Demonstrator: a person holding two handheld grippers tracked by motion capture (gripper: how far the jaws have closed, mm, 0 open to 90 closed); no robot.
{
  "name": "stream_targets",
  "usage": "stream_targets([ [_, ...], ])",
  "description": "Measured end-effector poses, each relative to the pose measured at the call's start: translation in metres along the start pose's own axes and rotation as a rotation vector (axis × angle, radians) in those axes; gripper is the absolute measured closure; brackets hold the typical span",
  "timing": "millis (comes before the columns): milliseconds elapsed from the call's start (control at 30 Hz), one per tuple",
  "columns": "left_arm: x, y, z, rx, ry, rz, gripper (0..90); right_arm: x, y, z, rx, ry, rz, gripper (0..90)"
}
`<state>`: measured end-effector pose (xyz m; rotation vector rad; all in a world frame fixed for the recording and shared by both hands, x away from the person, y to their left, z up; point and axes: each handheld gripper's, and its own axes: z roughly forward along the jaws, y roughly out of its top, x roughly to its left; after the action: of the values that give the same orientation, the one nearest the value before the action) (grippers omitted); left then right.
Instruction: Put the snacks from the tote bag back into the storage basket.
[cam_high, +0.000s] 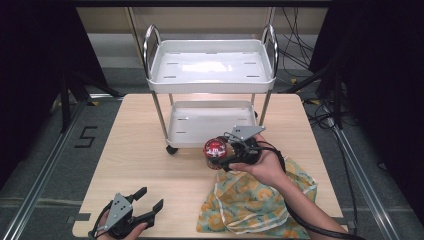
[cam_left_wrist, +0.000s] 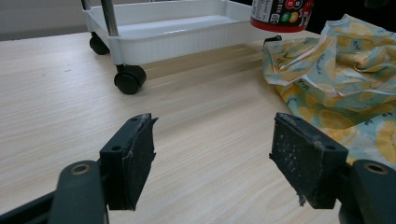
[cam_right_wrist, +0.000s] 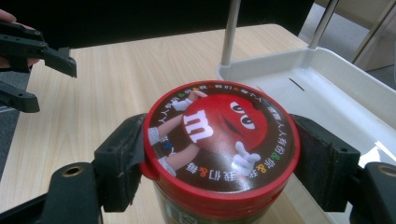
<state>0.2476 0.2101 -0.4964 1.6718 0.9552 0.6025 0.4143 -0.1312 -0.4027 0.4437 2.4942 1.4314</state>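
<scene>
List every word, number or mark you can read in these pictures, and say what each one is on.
"m": white letter on the red cartoon figure on the red round lid of the candy jar held by the right gripper.
"5": black numeral on the grey floor left of the wooden table.
Ring of small coloured characters around the lid's rim: too small to read.
Jar side label: blurred, unreadable.

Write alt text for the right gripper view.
The right gripper clamps a candy jar just under its red lid, held above a wooden table beside the white cart's lower tray. The left gripper, open, shows at upper left.
</scene>
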Motion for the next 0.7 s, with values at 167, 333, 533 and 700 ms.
stream_targets([
  [167, -0.0004, 0.0000, 0.0001, 0.005, 0.005, -0.002, 29.2, -0.0015, -0.0001, 0.0032, -0.005, -0.009, -0.003, 26.2],
  [333, -0.0009, 0.0000, 0.0003, 0.008, -0.003, -0.005, 29.2, -0.0037, 0.0003, 0.0044, 0.008, -0.003, -0.007, 26.2],
  [533, -0.0009, -0.0001, -0.0004, 0.010, 0.003, -0.009, 29.2, -0.0051, 0.0034, 0.0070, -0.003, -0.009, -0.012, 26.2],
  [700, -0.0004, -0.0002, 0.0002, 0.003, -0.009, -0.004, 29.2, -0.0042, 0.0065, 0.0087, 0.005, -0.009, 0.015, 26.2],
])
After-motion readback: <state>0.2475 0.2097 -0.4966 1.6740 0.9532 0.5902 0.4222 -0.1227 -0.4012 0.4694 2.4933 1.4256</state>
